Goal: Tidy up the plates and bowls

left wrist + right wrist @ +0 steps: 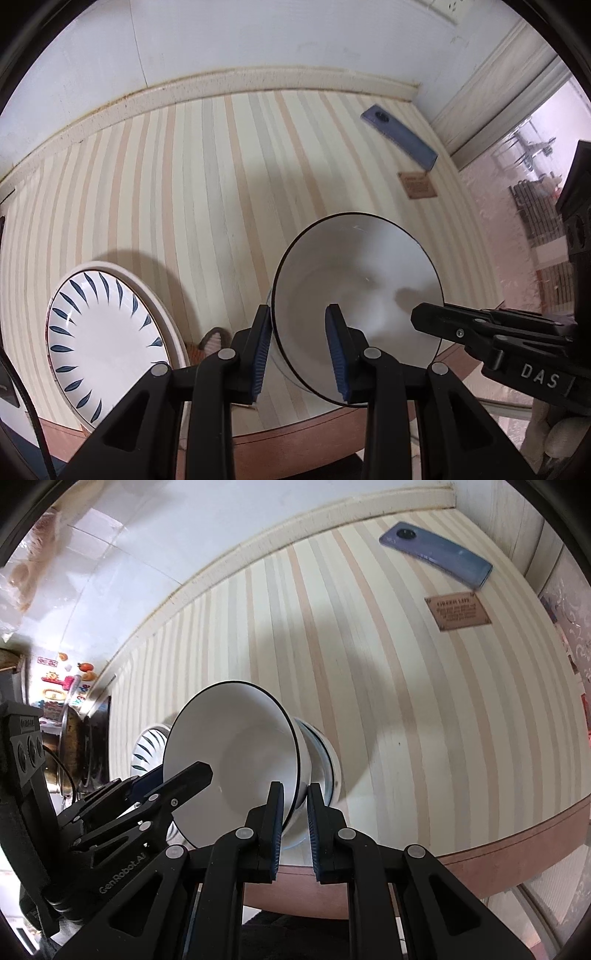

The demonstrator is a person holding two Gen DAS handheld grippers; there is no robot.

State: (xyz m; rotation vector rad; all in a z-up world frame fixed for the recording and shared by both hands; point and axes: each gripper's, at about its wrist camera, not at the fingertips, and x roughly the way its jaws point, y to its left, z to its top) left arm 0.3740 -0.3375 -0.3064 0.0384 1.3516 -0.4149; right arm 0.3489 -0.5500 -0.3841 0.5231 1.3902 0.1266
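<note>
Crockery first: you have two bowls and two plates in view. The white bowl with the thin dark rim (354,295) sits tilted, nested in a second bowl with blue bands (321,753), of which only the outer wall shows in the right wrist view. Off to the left lies a white plate with dark blue leaf marks (103,332), stacked on a plain plate whose pale rim (162,317) peeks out behind it.

Your left gripper (301,350) has its jaws narrowly apart, straddling the near rim of the dark-rimmed bowl: one pad outside the wall, one inside. Whether the pads actually press the rim, you cannot tell from here. Your right gripper (295,830) has its jaws close together around the same bowl's rim on the opposite side (again one pad in, one out), and contact looks likely but is not certain.

Both bowls stand near the front edge of the striped bench (184,184). Well apart, toward the far right corner, lie a blue-grey phone (436,554) and a small brown label (458,611).
</note>
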